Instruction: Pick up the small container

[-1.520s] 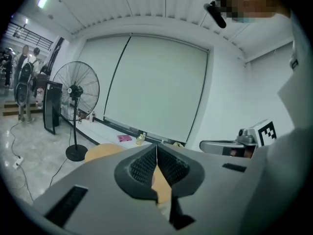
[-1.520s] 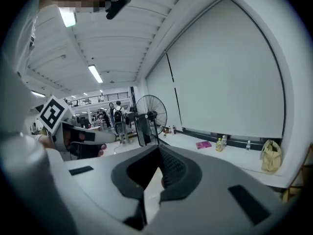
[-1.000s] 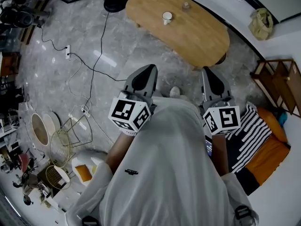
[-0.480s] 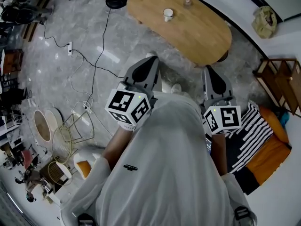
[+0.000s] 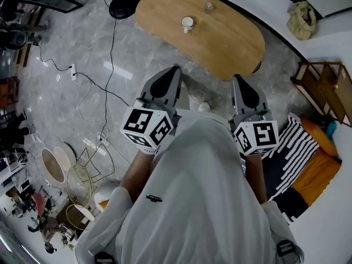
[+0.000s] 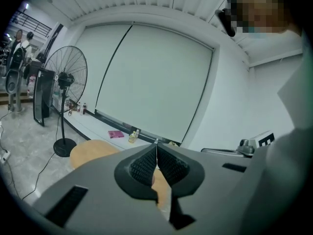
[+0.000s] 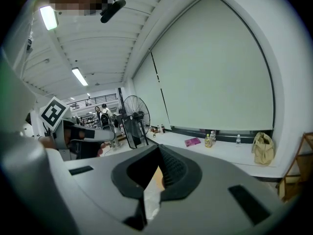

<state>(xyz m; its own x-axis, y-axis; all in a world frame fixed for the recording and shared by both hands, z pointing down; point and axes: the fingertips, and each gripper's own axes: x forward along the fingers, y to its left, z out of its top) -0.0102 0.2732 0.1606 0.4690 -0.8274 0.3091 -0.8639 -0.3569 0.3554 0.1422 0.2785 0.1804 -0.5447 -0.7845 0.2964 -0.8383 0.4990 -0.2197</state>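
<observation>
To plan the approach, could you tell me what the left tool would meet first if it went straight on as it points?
Probably the wooden table: the left tool, shut and empty, aims at its near edge, with only floor between. Depth is unclear, so take this loosely.

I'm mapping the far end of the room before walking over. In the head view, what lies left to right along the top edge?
Black fan base → white cup → smaller clear jar → tan bag. The wooden table spans under cup and jar, so it is left out.
</observation>
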